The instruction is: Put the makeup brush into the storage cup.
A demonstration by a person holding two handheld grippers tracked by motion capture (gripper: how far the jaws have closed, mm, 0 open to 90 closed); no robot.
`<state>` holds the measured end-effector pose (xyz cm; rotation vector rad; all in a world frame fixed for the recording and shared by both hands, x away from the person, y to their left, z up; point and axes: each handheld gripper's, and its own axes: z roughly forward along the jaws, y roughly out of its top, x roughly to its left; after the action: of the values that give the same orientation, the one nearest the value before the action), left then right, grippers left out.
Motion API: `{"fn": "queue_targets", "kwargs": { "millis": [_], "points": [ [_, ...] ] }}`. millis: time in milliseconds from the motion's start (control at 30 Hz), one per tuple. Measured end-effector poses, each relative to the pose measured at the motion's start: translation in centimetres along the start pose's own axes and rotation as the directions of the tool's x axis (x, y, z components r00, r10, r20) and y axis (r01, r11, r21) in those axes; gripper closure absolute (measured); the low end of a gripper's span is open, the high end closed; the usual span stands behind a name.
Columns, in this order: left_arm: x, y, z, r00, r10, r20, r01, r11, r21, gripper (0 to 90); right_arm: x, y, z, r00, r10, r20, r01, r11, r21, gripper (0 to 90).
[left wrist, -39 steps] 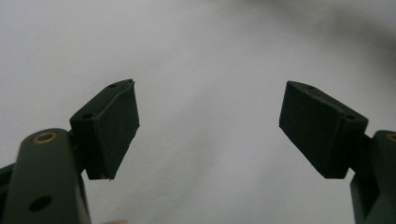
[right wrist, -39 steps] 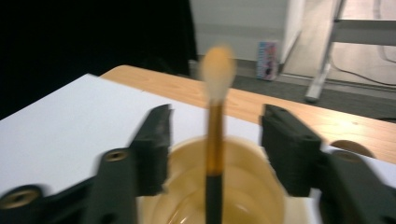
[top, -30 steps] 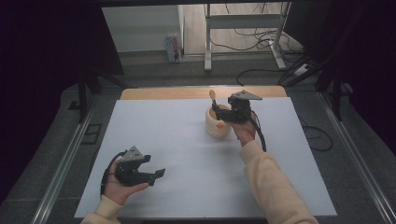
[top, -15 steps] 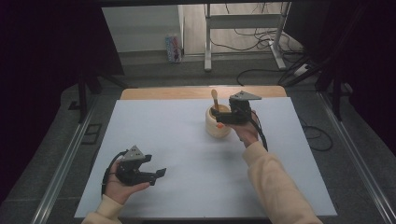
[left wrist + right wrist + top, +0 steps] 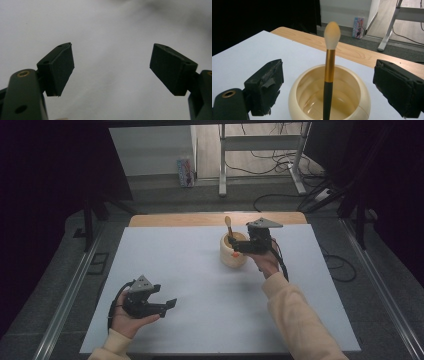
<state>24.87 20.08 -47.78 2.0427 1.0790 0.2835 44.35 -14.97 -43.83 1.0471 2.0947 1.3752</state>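
With the right gripper (image 5: 328,82) just opened wide, the light, slim brush (image 5: 328,72) stands in the pot (image 5: 352,105); grip its stiff handle.

Table (image 5: 200,330): pot (image 5: 233,252) right of centre, toward the far edge. Brush (image 5: 229,227) standing upright in the pot. My right gripper (image 5: 239,247) just beside the pot, at its right. My left gripper (image 5: 167,305) at near left, well apart from the pot.

Brush standing in the pot

A makeup brush (image 5: 329,72) stands upright in the cream pot (image 5: 329,100), untouched between the right gripper's (image 5: 328,82) just-opened jaws, near the table's (image 5: 249,52) far edge.
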Motion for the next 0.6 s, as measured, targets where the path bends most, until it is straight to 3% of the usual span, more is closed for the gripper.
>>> {"fn": "queue_targets", "kwargs": {
  "millis": [267,600],
  "points": [
    [0.4,-0.4,-0.4,0.9999,-0.011,-0.009,0.011,0.9999,-0.004,19.8,0.2,-0.2,-1.4,0.9996,0.018,-0.023,-0.018,0.9998,0.014,9.5],
    [0.8,-0.5,-0.6,0.9999,-0.008,-0.008,0.008,1.0000,-0.004,19.9,0.4,-0.5,-4.0,0.9991,-0.006,-0.042,0.007,0.9996,0.026,9.5]
  ]
}}
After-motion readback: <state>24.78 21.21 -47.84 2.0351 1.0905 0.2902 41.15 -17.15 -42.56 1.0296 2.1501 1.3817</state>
